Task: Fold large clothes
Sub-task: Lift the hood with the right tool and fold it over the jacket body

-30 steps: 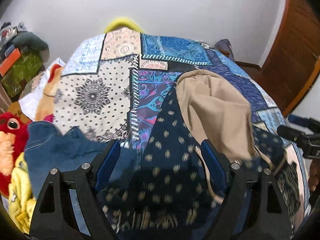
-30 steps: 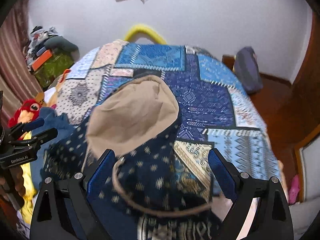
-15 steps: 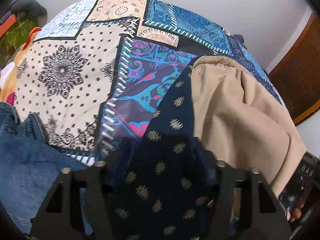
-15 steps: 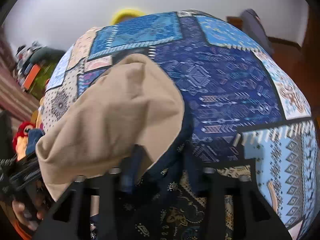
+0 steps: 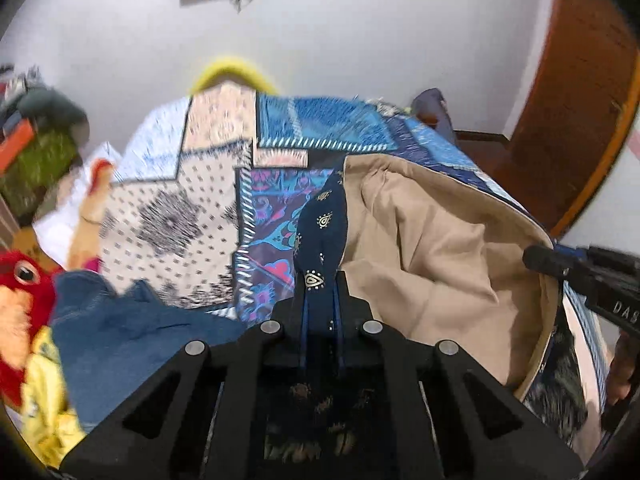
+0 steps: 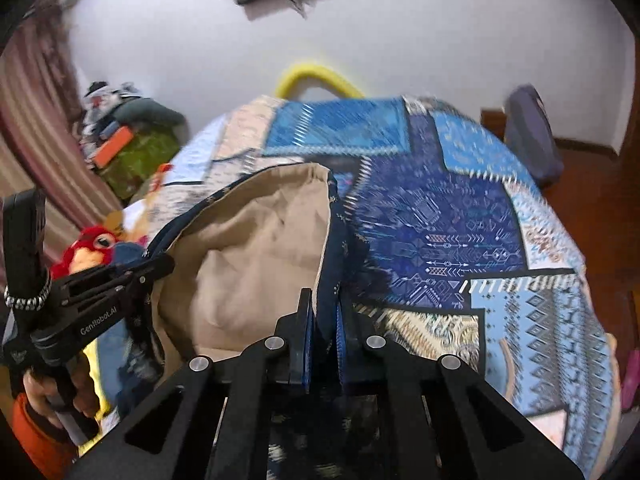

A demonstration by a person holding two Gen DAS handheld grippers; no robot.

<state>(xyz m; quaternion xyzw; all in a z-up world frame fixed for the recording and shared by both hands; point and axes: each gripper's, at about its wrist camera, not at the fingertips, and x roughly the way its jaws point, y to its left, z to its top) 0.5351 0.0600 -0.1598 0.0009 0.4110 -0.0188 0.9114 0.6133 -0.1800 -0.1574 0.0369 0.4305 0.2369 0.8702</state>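
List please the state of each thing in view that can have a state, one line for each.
Left gripper: shut on the navy garment.
Right gripper: shut on the navy garment.
Navy garment: lifted, beige lining facing out.
Denim garment: crumpled, unfolded.
Patchwork bedspread: spread flat.
Red plush toy: lying beside the denim.

White lettering "GenRobot.AI" runs along the black body of the left gripper (image 6: 94,276), at nine o'clock in the right wrist view. At three o'clock in the left wrist view, the right gripper (image 5: 580,272) carries the white letters "DAS", cut off at the edge.
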